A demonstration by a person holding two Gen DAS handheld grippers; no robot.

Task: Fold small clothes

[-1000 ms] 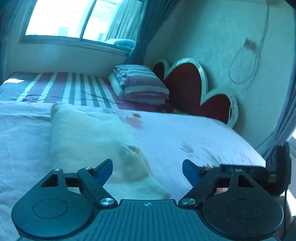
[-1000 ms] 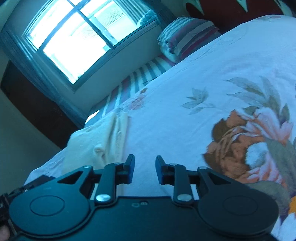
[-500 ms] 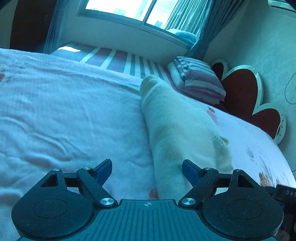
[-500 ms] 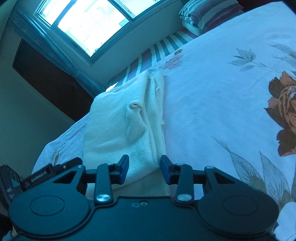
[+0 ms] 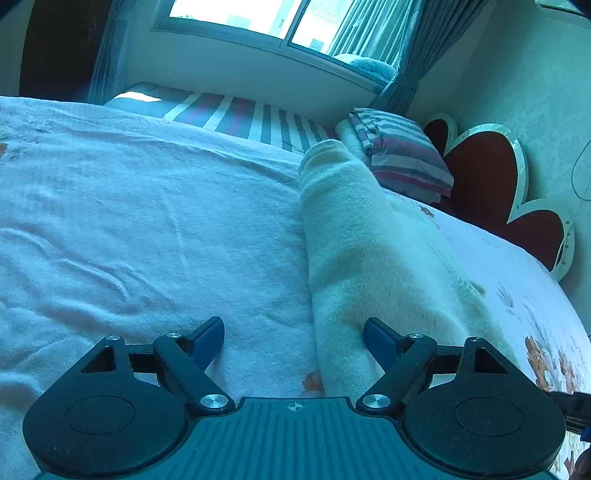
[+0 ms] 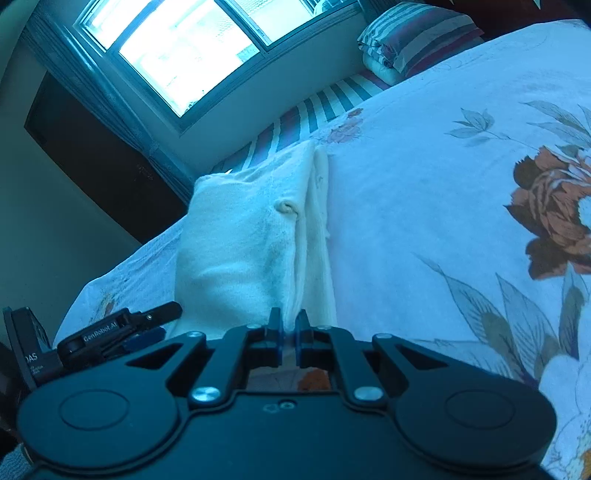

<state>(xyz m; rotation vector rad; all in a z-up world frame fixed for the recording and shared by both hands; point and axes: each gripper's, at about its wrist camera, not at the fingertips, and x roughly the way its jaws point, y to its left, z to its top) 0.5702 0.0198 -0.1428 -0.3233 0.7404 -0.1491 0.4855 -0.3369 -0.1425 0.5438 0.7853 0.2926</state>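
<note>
Cream garment (image 6: 243,236) on floral bedspread (image 6: 424,206), right gripper (image 6: 290,325) jaws just closed pinching its near edge, left gripper (image 5: 293,334) jaws wide, angled down

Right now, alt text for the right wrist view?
The right tongs are shut on the near edge of a folded cream garment lying on a floral bedspread. The left tongs show at lower left; a striped pillow and a bright window sit beyond.

Left gripper (image 5: 294,334) gapes; right gripper (image 6: 290,325) pinched closed.
</note>
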